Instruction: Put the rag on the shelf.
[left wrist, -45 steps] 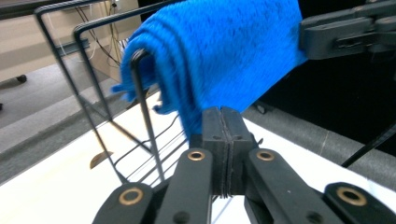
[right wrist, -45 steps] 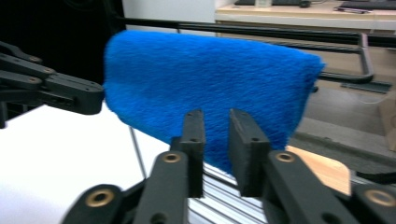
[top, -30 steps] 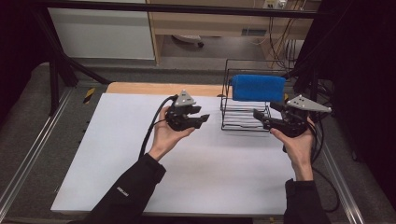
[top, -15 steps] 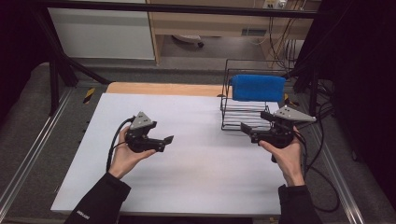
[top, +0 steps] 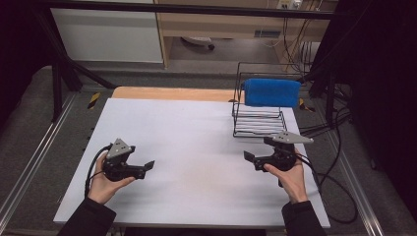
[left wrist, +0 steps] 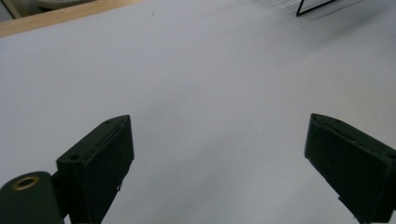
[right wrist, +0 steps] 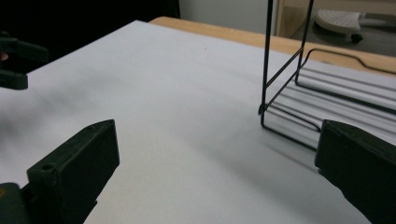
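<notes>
Both tools (top: 149, 166) (top: 250, 158) pulled back from rack (top: 259, 117), jaws just opened

The white tabletop (top: 196, 147) is evenly bright under overhead light, the room around it dark; close-up views blur softly, shadows faint.

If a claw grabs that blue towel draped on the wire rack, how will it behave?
The blue towel looks soft and fuzzy, so probably floppy and light. The wire rack looks thin, so tugging may shift it.
</notes>
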Demonstrator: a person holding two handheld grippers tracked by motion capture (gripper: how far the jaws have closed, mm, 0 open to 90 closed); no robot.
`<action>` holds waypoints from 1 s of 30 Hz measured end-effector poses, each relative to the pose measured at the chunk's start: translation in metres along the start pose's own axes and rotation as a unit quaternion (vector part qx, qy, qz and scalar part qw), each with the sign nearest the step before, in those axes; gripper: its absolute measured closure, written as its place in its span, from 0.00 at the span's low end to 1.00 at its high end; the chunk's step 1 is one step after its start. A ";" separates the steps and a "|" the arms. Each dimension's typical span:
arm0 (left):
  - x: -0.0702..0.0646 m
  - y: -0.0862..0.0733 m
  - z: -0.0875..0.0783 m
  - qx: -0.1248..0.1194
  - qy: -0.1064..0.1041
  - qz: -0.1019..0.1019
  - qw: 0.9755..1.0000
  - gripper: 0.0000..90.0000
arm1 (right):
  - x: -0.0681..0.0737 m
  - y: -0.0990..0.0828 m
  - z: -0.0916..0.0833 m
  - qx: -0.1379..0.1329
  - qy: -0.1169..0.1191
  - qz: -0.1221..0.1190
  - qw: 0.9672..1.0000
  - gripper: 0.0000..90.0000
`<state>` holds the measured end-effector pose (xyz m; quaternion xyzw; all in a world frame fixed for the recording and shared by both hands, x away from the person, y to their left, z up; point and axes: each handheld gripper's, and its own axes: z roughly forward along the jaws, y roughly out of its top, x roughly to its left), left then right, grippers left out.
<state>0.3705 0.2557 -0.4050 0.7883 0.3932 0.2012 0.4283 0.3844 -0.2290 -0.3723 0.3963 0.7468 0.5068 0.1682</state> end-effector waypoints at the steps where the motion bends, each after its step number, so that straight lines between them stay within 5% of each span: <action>1: 0.002 -0.004 -0.002 -0.002 -0.001 -0.005 1.000 0.09 | 0.000 -0.004 0.001 0.005 0.002 0.000 1.000 0.01; 7: 0.008 -0.029 -0.004 0.009 -0.007 -0.009 1.000 0.10 | -0.004 -0.028 0.003 0.031 0.020 0.000 0.999 0.01; 18: 0.009 -0.045 -0.004 0.015 -0.011 -0.008 1.000 0.10 | -0.013 -0.069 -0.006 0.058 0.031 -0.002 0.998 0.01; 30: 0.008 -0.053 -0.002 0.027 -0.012 -0.004 1.000 0.10 | -0.021 -0.080 -0.013 0.067 0.018 0.009 0.998 0.01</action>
